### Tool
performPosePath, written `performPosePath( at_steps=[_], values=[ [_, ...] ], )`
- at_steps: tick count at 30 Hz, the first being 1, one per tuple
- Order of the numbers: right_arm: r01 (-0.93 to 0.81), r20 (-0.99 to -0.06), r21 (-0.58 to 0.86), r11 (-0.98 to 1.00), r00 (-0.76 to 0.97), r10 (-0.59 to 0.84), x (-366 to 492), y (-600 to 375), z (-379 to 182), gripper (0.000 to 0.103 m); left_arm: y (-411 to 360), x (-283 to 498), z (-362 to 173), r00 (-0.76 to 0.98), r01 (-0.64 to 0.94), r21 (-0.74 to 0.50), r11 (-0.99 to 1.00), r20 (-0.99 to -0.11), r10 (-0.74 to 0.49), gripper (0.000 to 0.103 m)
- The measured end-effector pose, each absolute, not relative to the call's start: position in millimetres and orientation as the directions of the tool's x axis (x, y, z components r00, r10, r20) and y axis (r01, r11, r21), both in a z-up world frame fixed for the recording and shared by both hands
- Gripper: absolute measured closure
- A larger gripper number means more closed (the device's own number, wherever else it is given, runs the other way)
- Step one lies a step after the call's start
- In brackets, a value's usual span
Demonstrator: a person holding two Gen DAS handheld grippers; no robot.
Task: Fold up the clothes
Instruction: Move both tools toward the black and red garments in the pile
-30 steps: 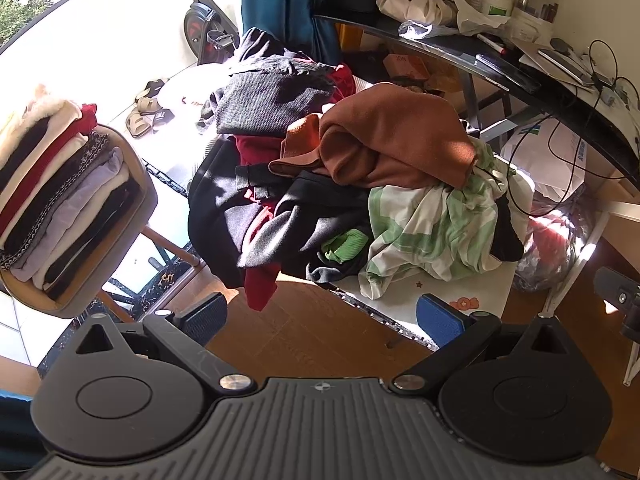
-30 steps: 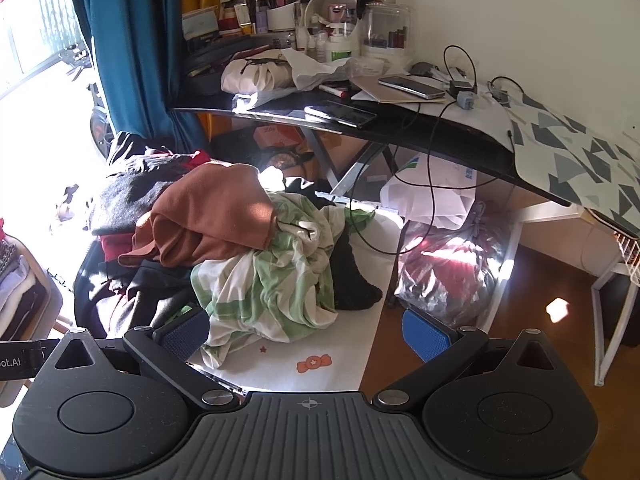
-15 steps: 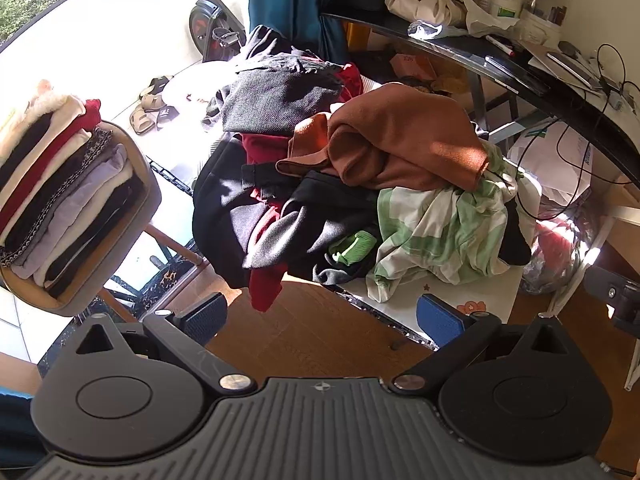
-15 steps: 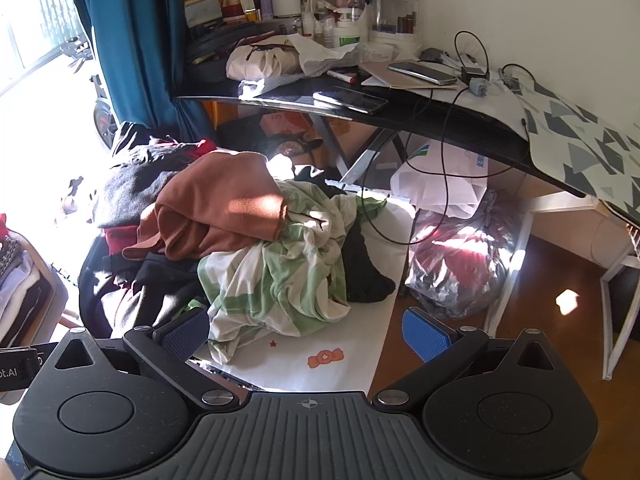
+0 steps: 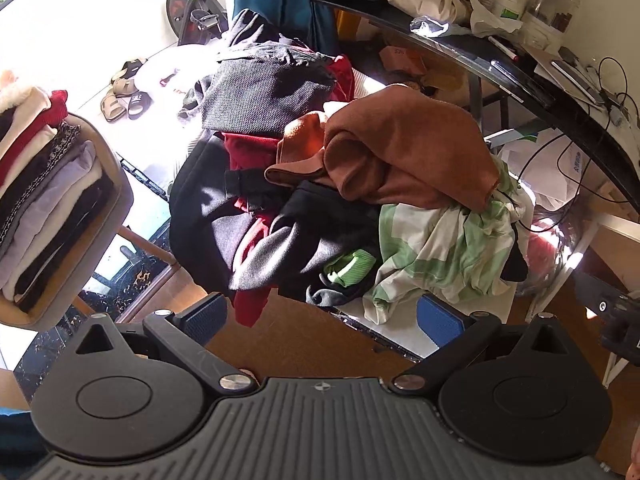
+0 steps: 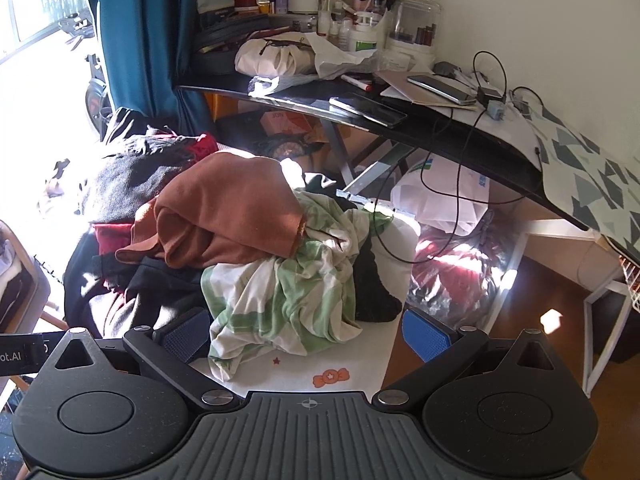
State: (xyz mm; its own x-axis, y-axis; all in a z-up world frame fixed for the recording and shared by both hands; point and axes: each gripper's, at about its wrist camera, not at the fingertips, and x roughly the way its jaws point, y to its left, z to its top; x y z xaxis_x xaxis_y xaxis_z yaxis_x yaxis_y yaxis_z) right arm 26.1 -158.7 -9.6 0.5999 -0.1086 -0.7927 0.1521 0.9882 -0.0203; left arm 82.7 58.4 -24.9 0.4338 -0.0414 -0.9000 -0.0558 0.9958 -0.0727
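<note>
A heap of unfolded clothes lies on a white mat (image 6: 280,372). On top sits a rust-brown garment (image 5: 404,148) (image 6: 232,208). A green-and-white striped garment (image 5: 444,248) (image 6: 288,292) spills toward me, with black, grey and red pieces (image 5: 248,216) to its left. My left gripper (image 5: 322,316) hangs open just short of the heap's near edge, nothing between its blue pads. My right gripper (image 6: 306,338) is also open, its pads either side of the striped garment's near hem, not closed on it.
A chair (image 5: 104,216) at the left carries a stack of folded clothes (image 5: 44,184). A black desk (image 6: 440,124) with cosmetics, phones and cables overhangs the back right. A plastic bag (image 6: 452,276) sits under it. Teal curtain (image 6: 140,40) and sandals (image 5: 124,96) lie behind.
Both grippers have moved forward toward the heap, which now looks larger and closer. Both stay open and the clothes have not shifted.
</note>
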Motion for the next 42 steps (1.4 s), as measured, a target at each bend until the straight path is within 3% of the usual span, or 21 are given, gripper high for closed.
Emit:
performPosePath(
  at_steps=[8, 27, 42],
  values=[
    [0.188, -0.793, -0.041, 0.981, 0.592, -0.146, 61.6, -113.9, -5.2, 0.001, 93.8, 126.1, -22.9, 0.438, 0.011, -0.092, 0.996, -0.895, -0.088, 0.000],
    [0.282, -0.784, -0.039, 0.958, 0.586, -0.205, 122.9, -5.4, 11.6, 0.001, 217.6, 189.1, -32.3, 0.401, -0.023, -0.148, 0.989, -0.907, -0.126, 0.000],
    [0.337, -0.764, -0.107, 0.936, 0.574, -0.294, 160.8, -20.0, -17.5, 0.001, 230.1, 234.6, -51.8, 0.422, -0.064, -0.140, 0.988, -0.901, -0.100, 0.000]
  ],
)
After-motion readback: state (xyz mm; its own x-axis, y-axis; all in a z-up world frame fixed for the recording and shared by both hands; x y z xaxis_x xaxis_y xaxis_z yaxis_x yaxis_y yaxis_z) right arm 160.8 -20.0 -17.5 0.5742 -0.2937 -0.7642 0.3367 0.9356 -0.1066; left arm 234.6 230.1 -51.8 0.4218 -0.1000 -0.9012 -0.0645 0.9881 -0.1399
